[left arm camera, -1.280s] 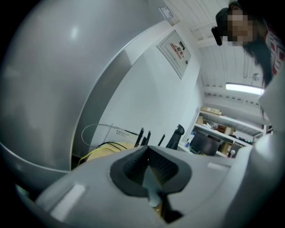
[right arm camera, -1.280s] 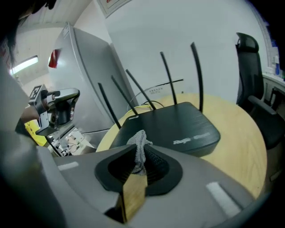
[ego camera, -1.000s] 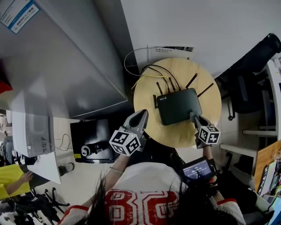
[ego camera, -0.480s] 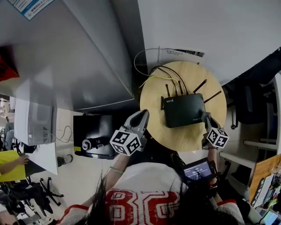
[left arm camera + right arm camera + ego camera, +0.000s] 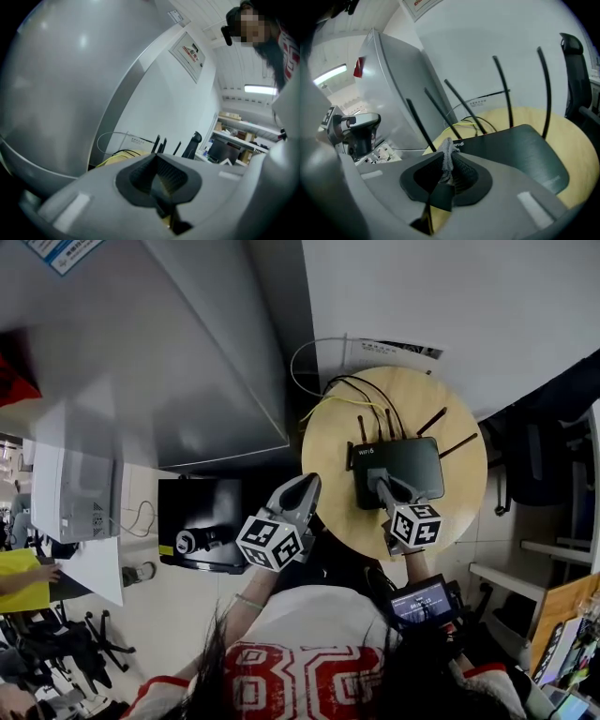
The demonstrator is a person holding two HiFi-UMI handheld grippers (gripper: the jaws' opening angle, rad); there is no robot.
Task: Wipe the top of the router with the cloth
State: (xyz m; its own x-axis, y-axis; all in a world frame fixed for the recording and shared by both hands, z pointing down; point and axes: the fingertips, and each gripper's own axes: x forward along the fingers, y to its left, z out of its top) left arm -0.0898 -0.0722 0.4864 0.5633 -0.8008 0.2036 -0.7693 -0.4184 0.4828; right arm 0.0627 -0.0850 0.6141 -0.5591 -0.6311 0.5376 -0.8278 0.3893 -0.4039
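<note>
Where the round pale-wood tabletop (image 5: 328,446) stands just beside a big grey metal cabinet (image 5: 169,362), the flat black plastic router (image 5: 422,470) lies near the tabletop's middle. Thin black rod antennas (image 5: 501,89) stick up along its far edge, some tilted. The router top is smooth, matt and dark, with small white print at one corner.

The right gripper (image 5: 375,474) is over the router's left part, with its tips down at the top surface. Its jaws are clenched on a small grey woven cloth (image 5: 447,154). A crumpled tuft of it pokes up between the ribbed black pads (image 5: 464,176). Whether the cloth touches the router top cannot be told.

A yellow cable (image 5: 323,411) runs from the router's back across the wood. A thin white wire loop (image 5: 292,369) hangs past the far-left rim.

The left gripper (image 5: 307,484) is at the tabletop's left rim, apart from the router. Its jaws are pressed together with nothing between them.
</note>
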